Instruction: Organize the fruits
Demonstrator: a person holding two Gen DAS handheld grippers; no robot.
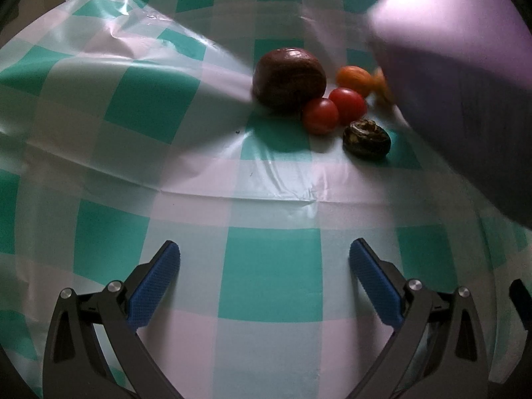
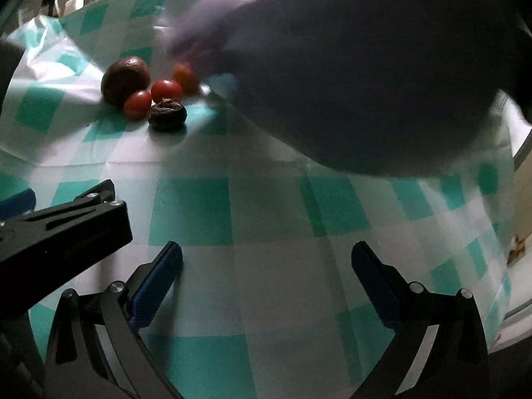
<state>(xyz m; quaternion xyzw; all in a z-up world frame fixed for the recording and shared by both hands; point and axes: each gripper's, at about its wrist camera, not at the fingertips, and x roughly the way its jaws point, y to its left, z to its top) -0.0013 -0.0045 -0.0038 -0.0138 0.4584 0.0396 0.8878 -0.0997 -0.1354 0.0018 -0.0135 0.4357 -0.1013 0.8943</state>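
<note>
Left wrist view: the left hand-held gripper hangs over the checked surface with its blue fingers spread wide and nothing between them. The fruits cluster at about 1 o'clock, well beyond the fingertips. The large dark brown fruit lies with its long axis side to side. Two red tomatoes touch each other just at its 4 o'clock; an orange fruit sits behind them, and a small dark wrinkled fruit lies nearest. A big blurred purple shape fills the 2 o'clock side, hiding part of another orange piece.

Right wrist view: the right hand-held gripper is likewise wide open and empty, pointing across the surface. The fruits sit at 11 o'clock; the brown fruit tilts toward upper right. The left device's black body shows at 9 o'clock.
</note>
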